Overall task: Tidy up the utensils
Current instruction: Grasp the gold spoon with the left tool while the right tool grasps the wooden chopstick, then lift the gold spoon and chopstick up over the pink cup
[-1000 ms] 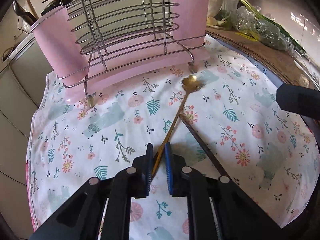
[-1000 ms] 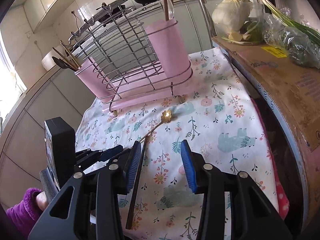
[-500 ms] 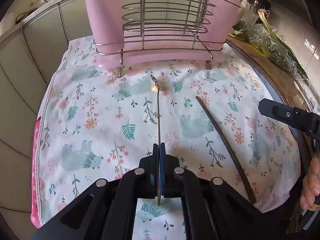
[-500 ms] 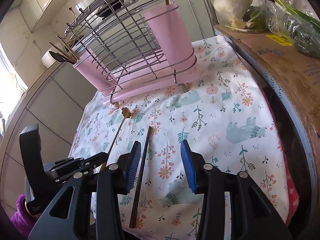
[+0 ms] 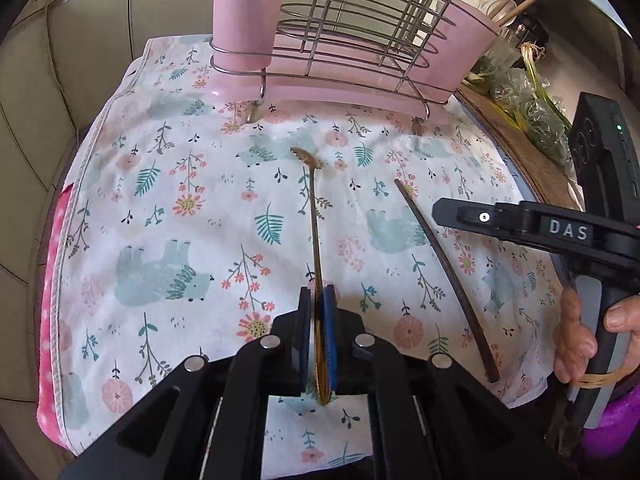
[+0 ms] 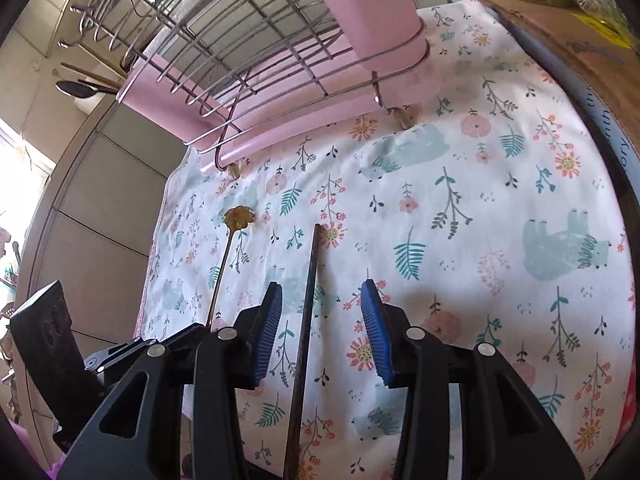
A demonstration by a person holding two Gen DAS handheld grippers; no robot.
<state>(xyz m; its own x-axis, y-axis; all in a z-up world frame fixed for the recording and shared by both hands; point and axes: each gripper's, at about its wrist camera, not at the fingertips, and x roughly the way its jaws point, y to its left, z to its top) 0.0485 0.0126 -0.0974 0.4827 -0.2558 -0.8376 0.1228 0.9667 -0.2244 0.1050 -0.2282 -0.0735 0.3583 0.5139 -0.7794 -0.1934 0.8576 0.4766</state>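
Note:
A gold spoon (image 5: 313,208) with a flower-shaped bowl lies on the floral cloth (image 5: 168,208), handle towards me. My left gripper (image 5: 318,320) is around its handle with the jaws opening; a thin gap shows beside the handle. In the right wrist view the spoon (image 6: 239,218) runs down to the left gripper (image 6: 196,330). A dark chopstick (image 6: 306,320) lies between the blue pads (image 6: 268,336) of my open right gripper (image 6: 322,336), untouched. The left wrist view shows that chopstick (image 5: 440,264) under the right gripper (image 5: 444,212).
A wire rack (image 5: 360,40) with pink utensil cups (image 5: 244,12) stands at the cloth's far edge; one cup (image 6: 360,12) is close ahead of the right gripper. Bagged greens (image 5: 536,112) lie on a cardboard box to the right. A hand (image 5: 576,340) holds the right gripper.
The left gripper shut on the spoon handle, swung it to point straight at the rack, then loosened. The right gripper sank over the chopstick, which now lies between its fingers.

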